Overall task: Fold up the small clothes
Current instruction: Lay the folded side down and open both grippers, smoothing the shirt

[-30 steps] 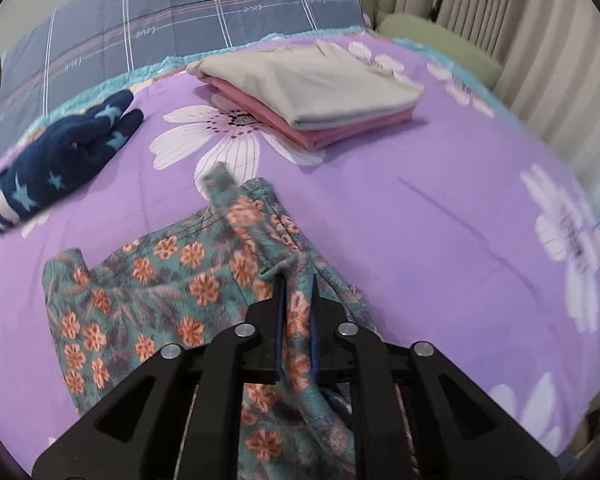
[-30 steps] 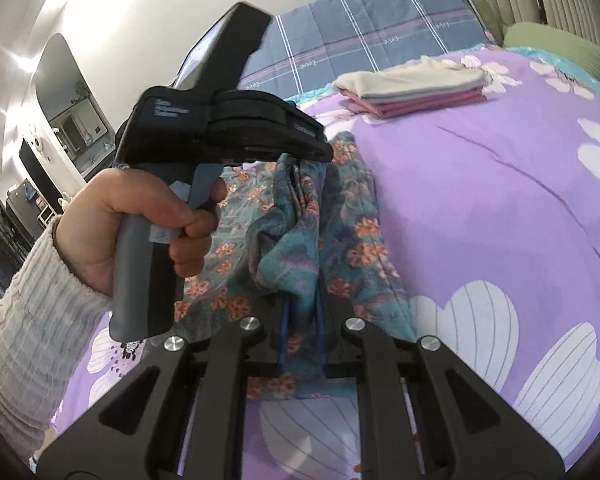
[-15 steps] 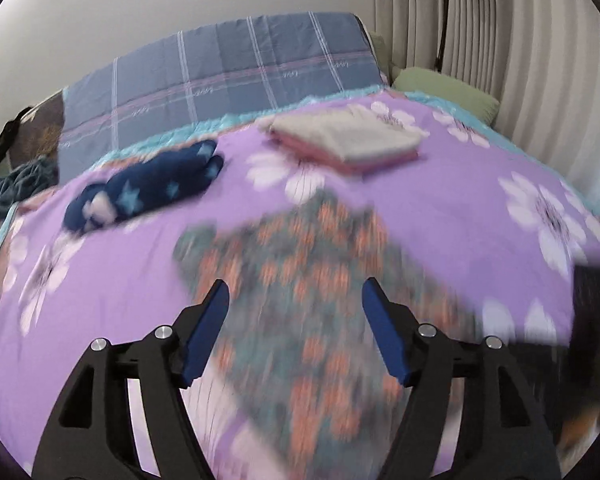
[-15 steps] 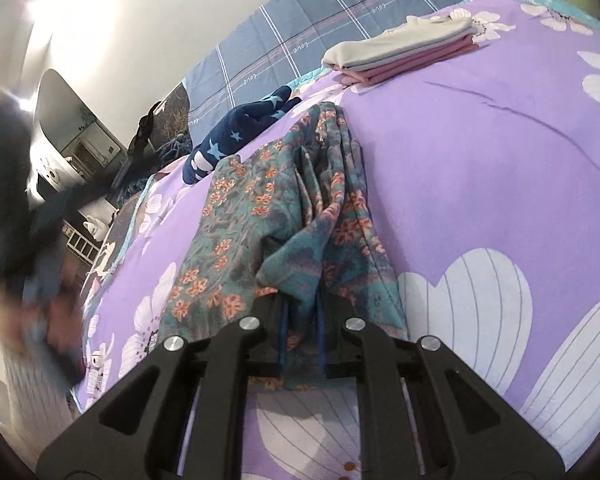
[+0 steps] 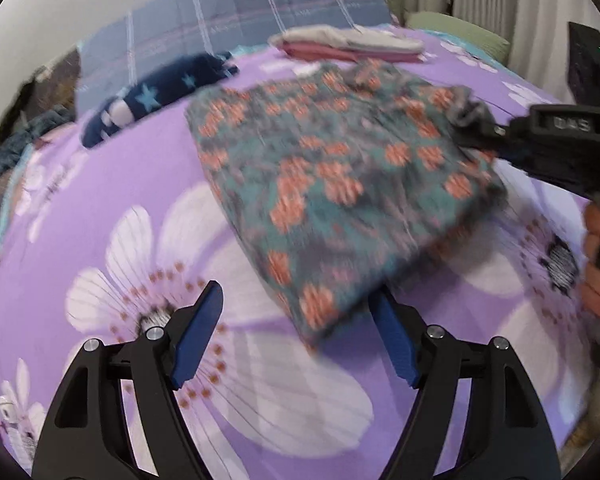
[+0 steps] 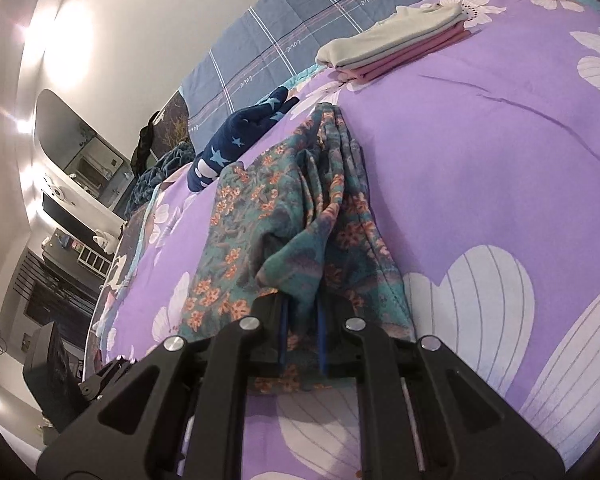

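Left tool (image 5: 296, 336) — jaws just opened, spread, nothing between them; the near corner of the floral garment (image 5: 340, 184) lies just ahead at 12 o'clock. Long axis runs 7 to 1 o'clock on the bed (image 5: 100, 184). Right tool (image 6: 300, 320) — pressed together, pinching the garment's edge at 3 o'clock. Folded stack (image 5: 348, 42) lies beyond.

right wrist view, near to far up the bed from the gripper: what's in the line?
right gripper, shut on the floral garment → navy star-print garment → folded stack of grey and pink clothes → blue plaid pillow
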Demonstrator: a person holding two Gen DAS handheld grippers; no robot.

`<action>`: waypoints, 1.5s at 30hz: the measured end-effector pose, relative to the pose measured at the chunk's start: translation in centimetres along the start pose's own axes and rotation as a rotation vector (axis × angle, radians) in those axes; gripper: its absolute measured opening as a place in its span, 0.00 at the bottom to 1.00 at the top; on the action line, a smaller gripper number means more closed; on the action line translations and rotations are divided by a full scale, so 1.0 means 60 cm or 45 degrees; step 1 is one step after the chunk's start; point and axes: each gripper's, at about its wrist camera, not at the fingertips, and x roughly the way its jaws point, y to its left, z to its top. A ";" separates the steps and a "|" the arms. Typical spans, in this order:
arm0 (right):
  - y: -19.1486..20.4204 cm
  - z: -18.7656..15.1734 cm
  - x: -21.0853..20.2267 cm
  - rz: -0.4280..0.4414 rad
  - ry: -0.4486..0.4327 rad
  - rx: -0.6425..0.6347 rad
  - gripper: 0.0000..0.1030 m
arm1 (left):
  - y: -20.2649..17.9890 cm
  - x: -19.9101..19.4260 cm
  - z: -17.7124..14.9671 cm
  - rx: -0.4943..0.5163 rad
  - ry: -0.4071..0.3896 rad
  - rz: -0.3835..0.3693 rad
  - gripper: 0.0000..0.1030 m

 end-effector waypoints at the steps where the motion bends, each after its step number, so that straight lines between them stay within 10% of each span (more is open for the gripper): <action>1: -0.002 0.001 -0.001 0.005 -0.003 0.007 0.11 | -0.002 0.002 0.004 0.011 -0.013 0.044 0.73; 5: -0.033 0.004 0.000 0.019 0.031 0.090 0.10 | 0.004 0.008 -0.009 0.072 -0.027 0.291 0.75; 13: -0.060 -0.016 -0.006 0.007 0.101 0.099 0.11 | 0.014 0.001 -0.034 0.074 -0.024 0.279 0.73; 18: -0.039 -0.007 -0.016 -0.039 0.069 -0.005 0.38 | 0.019 -0.001 -0.037 0.063 -0.037 0.244 0.72; 24: 0.012 -0.012 -0.021 -0.279 -0.018 -0.300 0.40 | 0.026 0.001 -0.037 0.010 -0.034 0.203 0.72; 26: 0.023 -0.010 -0.020 -0.302 -0.033 -0.357 0.29 | 0.030 0.002 -0.036 -0.014 -0.031 0.178 0.72; 27: 0.023 -0.011 -0.019 -0.294 -0.020 -0.369 0.06 | 0.035 0.001 -0.036 -0.047 -0.027 0.142 0.71; 35: -0.056 -0.015 -0.016 -0.190 0.149 -0.148 0.06 | 0.077 0.013 -0.050 -0.259 0.004 -0.085 0.59; 40: -0.025 -0.012 -0.049 -0.233 0.071 -0.242 0.23 | 0.065 0.003 -0.049 -0.201 -0.002 -0.109 0.46; 45: 0.020 -0.008 -0.056 -0.178 0.036 -0.394 0.14 | 0.056 -0.041 -0.048 -0.183 -0.002 -0.339 0.05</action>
